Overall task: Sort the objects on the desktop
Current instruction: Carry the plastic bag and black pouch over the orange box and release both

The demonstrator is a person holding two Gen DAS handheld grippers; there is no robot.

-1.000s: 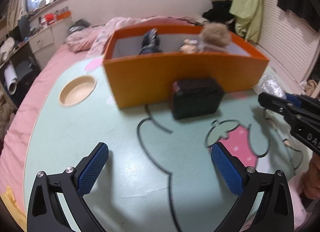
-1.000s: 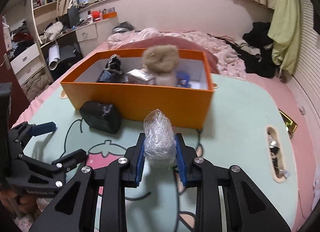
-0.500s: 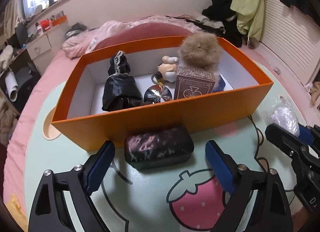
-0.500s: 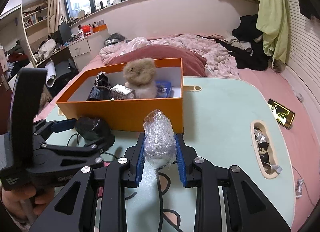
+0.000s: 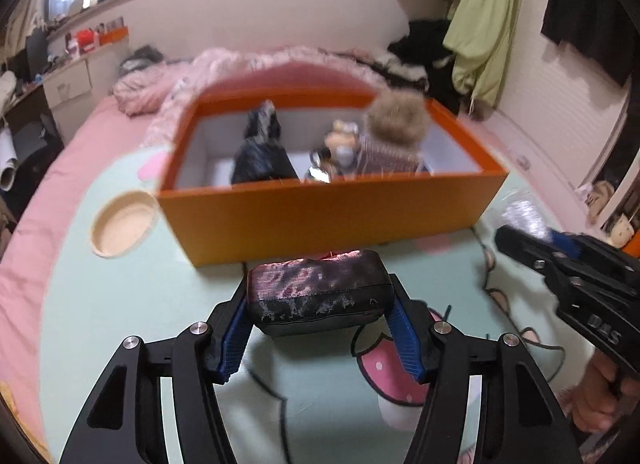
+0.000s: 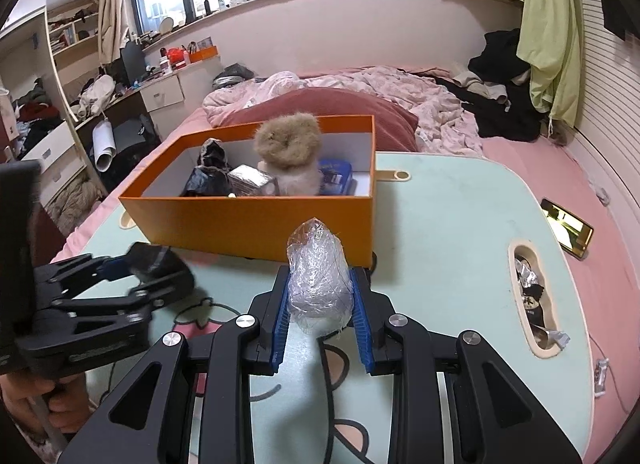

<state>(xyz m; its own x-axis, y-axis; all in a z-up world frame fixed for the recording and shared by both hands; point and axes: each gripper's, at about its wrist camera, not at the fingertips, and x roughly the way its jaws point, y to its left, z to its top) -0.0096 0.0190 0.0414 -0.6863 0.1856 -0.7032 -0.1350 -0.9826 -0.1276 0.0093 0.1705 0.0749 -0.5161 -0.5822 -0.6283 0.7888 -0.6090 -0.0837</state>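
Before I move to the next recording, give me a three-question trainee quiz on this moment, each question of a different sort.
1. True or false: the left claw grips a dark pouch.
2. What does the right claw hold? A) a crumpled clear plastic bundle B) a phone C) a furry ball
3. Fill in: the furry ball sits inside the orange ____.

Key: 1 true, its pads press the pouch's two ends, having just been closing. 2 A, the plastic bundle. 3 box.
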